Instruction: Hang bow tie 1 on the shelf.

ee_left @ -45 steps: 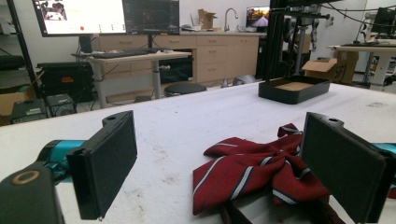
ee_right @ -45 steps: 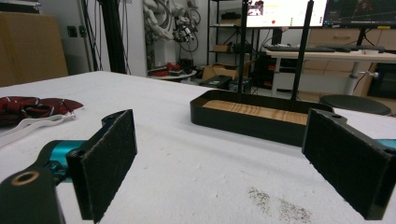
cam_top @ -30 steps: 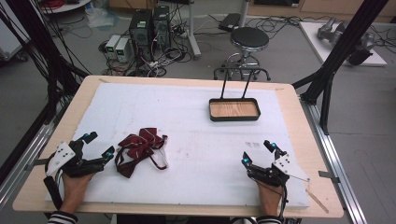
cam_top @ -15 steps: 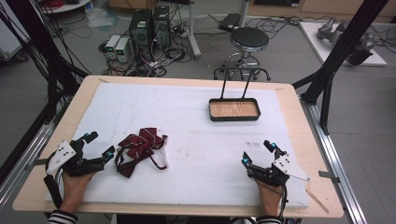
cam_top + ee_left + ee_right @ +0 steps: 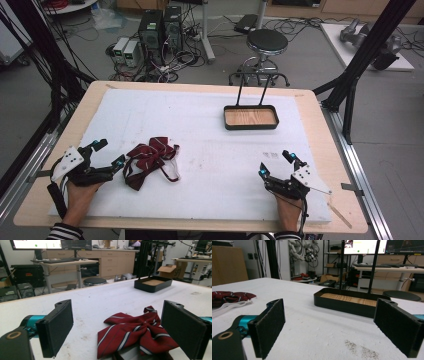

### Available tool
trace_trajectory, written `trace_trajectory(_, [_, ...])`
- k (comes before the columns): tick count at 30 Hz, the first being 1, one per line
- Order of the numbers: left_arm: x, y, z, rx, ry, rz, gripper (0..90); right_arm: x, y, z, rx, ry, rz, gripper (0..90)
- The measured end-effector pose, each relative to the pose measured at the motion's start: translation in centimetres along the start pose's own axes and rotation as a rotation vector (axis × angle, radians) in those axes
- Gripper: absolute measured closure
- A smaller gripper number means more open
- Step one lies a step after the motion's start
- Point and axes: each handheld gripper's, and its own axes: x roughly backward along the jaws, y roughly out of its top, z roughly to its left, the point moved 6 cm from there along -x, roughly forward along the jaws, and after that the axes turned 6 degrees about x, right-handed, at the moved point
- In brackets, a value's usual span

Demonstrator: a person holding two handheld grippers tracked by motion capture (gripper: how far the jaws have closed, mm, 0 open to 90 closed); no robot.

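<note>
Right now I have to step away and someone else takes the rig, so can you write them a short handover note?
Left tool: open, resting on the white mat, jaws pointed at the striped burgundy bow tie, which lies right in front of them, not gripped.
Right tool: open, holding nothing, resting near the mat's front right corner.
Black tray with a wooden bottom: far right part of the mat, nothing in it.
Done: nothing visibly handled yet.
Left: probably grip the bow tie with the left tool; the tray looks like the likely place for it, but that is a guess.
</note>
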Motion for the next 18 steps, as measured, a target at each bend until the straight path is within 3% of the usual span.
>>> trace_trajectory(13, [-0.6, 2.6, -0.7, -0.048, -0.017, 0.113, 11.7, 0.0, 0.0, 0.0, -0.002, 0.003, 0.000, 9.3])
trace_trajectory(18, [-1.4, 3.1, -1.3, -0.081, -0.022, 0.185, 11.8, 0.0, 0.0, 0.0, -0.001, 0.002, 0.000, 9.4])
